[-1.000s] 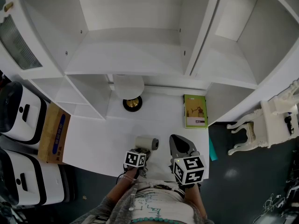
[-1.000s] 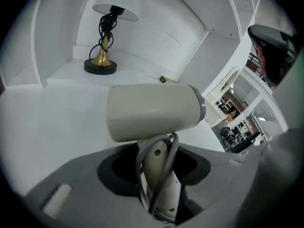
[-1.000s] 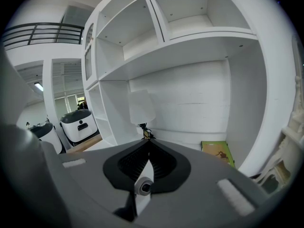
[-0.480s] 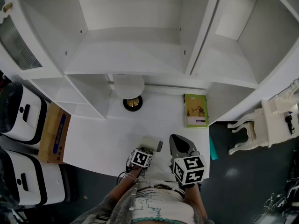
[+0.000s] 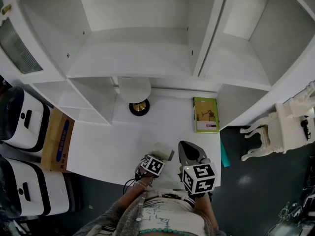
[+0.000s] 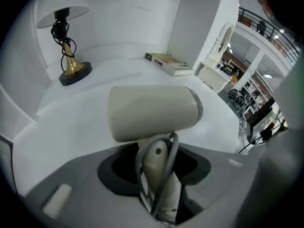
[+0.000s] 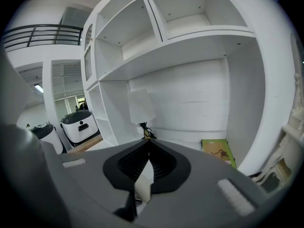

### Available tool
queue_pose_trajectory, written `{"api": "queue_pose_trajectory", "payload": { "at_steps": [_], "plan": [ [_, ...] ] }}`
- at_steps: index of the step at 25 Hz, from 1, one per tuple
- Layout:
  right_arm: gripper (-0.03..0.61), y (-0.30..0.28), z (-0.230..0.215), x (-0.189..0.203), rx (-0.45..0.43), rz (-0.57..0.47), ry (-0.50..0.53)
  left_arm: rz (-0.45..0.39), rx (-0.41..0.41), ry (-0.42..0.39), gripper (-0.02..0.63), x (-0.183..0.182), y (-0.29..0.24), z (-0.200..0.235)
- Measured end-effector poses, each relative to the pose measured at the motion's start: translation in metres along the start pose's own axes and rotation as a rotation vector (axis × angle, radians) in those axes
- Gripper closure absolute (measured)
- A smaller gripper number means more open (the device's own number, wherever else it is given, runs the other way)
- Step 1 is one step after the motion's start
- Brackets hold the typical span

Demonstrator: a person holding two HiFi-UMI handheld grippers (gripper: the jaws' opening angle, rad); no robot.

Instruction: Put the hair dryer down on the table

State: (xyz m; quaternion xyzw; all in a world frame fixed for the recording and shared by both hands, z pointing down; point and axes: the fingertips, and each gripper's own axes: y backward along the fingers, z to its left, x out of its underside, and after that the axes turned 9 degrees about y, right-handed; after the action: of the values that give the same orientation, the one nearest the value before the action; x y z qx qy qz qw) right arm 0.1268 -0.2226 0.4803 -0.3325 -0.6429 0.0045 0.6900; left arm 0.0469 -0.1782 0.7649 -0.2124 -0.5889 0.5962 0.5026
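Tilting now: the hair dryer (image 5: 161,152) has rolled to the right since a second ago, low in the centre of the head view, and the left gripper (image 6: 156,179) has swung across with it. We see those jaws clamped on the handle, cord looped round it, barrel over the white table (image 5: 108,146) near its front edge; whether it touches yet, we cannot tell. We judge the lowering is under way, with release to come. Just to its right, the right gripper (image 7: 147,144) sits with jaws together, nothing between them. Lamp (image 5: 139,107) and green book (image 5: 205,115) stand well back at mid-frame.
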Motion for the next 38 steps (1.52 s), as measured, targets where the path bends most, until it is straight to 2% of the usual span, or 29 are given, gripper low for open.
{"api": "queue_pose_trajectory", "payload": {
  "at_steps": [6,30,38],
  "plan": [
    [0.549,0.003,-0.002,0.003,0.001,0.001,-0.007,0.043,-0.021,-0.057,0.422,0.003,-0.007,-0.005],
    [0.549,0.016,-0.006,0.012,-0.006,-0.001,-0.010,0.073,-0.027,-0.098,0.417,0.006,-0.013,-0.007],
    [0.549,0.021,-0.002,0.014,-0.016,0.001,-0.004,0.062,-0.042,-0.141,0.408,0.007,-0.014,-0.009]
  ]
}}
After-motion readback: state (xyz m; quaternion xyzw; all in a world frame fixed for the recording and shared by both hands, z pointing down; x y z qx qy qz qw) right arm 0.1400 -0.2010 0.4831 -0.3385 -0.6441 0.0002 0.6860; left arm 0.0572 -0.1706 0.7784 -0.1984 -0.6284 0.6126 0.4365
